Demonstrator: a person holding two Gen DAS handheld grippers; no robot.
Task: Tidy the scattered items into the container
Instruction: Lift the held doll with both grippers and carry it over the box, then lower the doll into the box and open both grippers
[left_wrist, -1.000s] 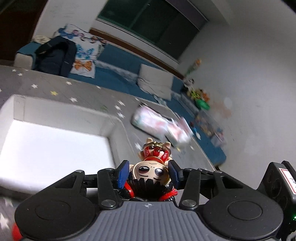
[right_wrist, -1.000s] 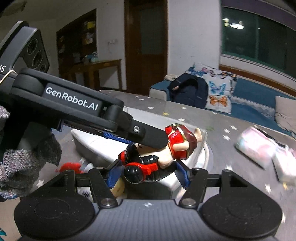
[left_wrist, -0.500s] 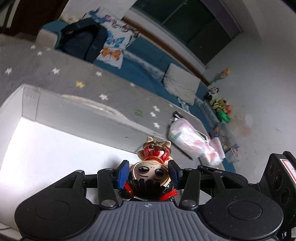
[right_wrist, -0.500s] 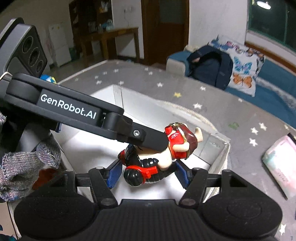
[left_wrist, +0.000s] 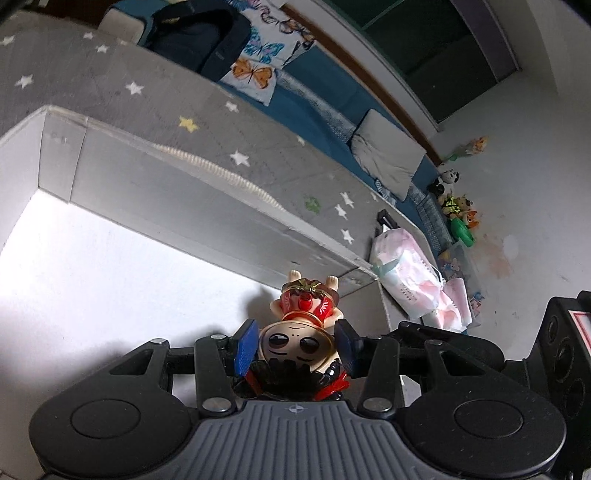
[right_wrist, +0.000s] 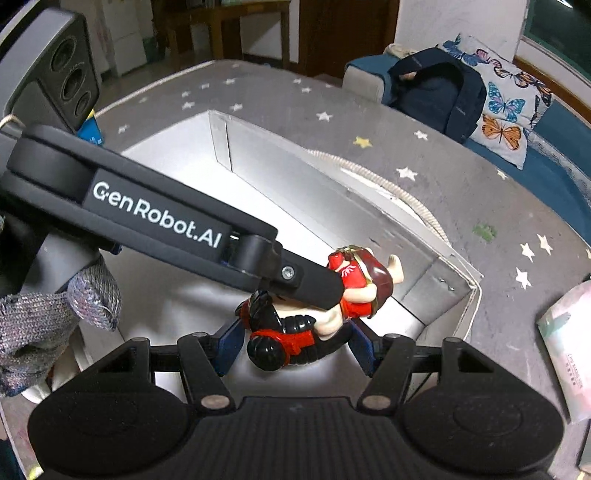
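Right wrist view: left gripper (right_wrist: 325, 291) pinching red-and-black plastic figurine (right_wrist: 314, 325) over white cardboard box (right_wrist: 332, 192); right gripper (right_wrist: 295, 345) spread (seemingly touching nothing). Risk: bouncing out upon release.

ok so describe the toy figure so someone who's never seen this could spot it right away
Find the white box on the grey star-print cover. Over its inside, near the right corner, the left gripper clamps the toy figure. It is the only doll: pale face, big dark eyes, red outfit, black limbs.

a home living room: sofa (left_wrist: 306, 107), butterfly cushion (right_wrist: 506, 110), plush toys (left_wrist: 458, 210)
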